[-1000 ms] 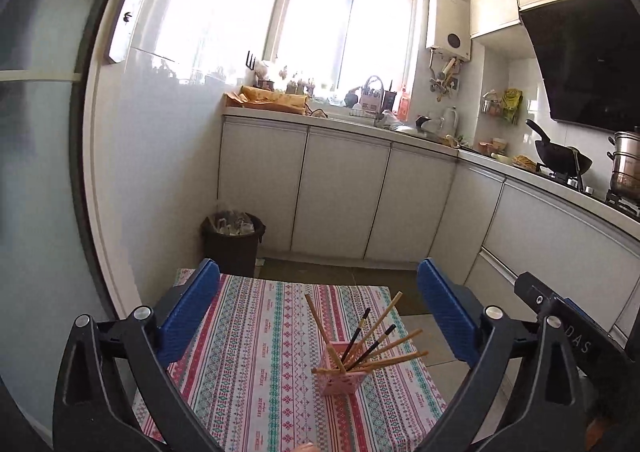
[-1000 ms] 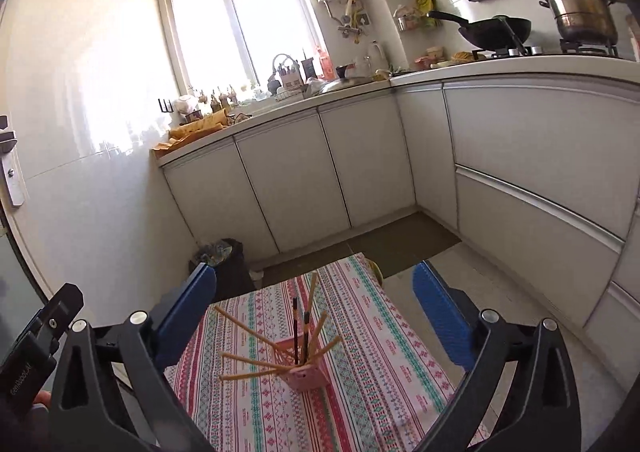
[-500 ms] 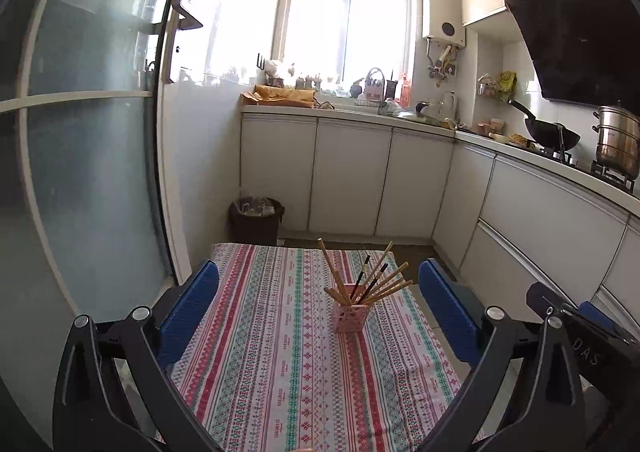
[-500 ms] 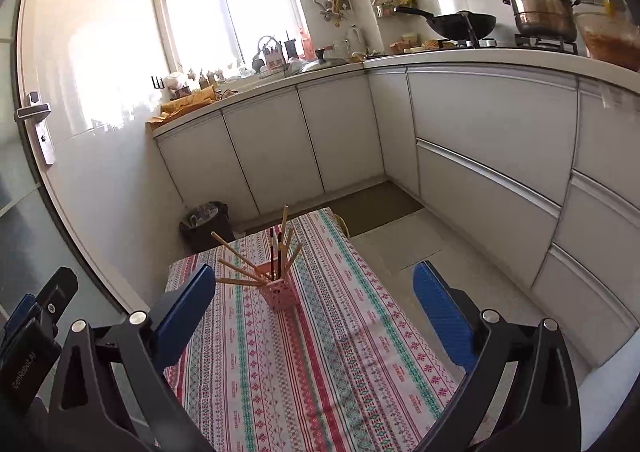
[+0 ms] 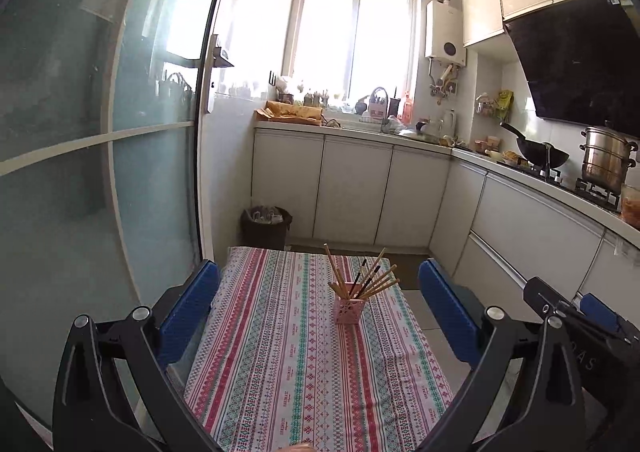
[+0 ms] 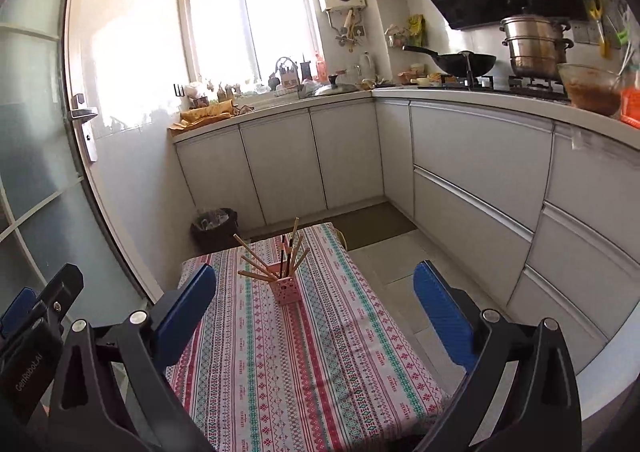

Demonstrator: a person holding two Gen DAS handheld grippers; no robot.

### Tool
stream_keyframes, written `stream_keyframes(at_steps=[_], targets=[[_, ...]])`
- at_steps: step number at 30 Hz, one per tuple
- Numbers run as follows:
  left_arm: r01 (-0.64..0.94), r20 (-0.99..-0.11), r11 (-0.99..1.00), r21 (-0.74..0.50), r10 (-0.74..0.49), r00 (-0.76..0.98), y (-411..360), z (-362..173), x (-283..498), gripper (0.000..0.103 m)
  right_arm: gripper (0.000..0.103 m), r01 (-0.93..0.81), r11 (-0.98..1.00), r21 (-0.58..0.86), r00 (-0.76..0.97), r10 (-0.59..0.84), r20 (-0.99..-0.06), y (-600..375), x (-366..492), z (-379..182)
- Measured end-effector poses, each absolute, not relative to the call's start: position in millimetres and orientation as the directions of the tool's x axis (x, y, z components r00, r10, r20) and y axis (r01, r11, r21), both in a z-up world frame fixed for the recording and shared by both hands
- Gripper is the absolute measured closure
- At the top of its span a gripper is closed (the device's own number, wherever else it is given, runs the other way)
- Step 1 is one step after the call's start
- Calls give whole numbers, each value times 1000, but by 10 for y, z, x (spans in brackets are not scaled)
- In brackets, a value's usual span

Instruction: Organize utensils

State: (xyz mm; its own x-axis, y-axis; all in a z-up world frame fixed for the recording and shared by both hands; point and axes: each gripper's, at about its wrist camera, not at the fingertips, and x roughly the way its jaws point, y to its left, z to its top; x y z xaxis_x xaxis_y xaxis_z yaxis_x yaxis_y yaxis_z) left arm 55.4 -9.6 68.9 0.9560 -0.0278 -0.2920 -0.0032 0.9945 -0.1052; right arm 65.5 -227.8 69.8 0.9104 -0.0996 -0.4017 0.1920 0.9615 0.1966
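A pink perforated holder point(image 5: 349, 309) stands upright on a table with a striped patterned cloth point(image 5: 280, 352). Several wooden and dark chopsticks point(image 5: 370, 279) fan out of it. It also shows in the right wrist view point(image 6: 287, 290), with chopsticks point(image 6: 276, 258) in it. My left gripper point(image 5: 319, 294) is open and empty, held back from the holder above the near half of the table. My right gripper point(image 6: 315, 298) is open and empty, likewise well short of the holder. The right gripper's body point(image 5: 580, 316) shows at the left view's right edge.
White kitchen cabinets point(image 5: 352, 188) run along the back and right walls. A dark bin point(image 5: 265, 226) stands on the floor beyond the table. A wok point(image 6: 460, 64) and steel steamer pot point(image 6: 534, 46) sit on the stove. A glass sliding door point(image 5: 100, 172) is on the left.
Both grippers have pulled back and up from the holder, which now looks smaller and farther away. More of the table and kitchen is in view. Both stay open.
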Motion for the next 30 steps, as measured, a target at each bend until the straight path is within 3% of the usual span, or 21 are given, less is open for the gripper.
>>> stream_keyframes(at_steps=[13,30], targets=[[7,-265,993,-120,-38,963,46,871,155,7,7,178,966,188,926,-99,-365,-2136,195,903],[10,-319,995,-101,-41,947,-45,819,250,7,7,189,963,193,912,-100,-398,-2196,267,809]])
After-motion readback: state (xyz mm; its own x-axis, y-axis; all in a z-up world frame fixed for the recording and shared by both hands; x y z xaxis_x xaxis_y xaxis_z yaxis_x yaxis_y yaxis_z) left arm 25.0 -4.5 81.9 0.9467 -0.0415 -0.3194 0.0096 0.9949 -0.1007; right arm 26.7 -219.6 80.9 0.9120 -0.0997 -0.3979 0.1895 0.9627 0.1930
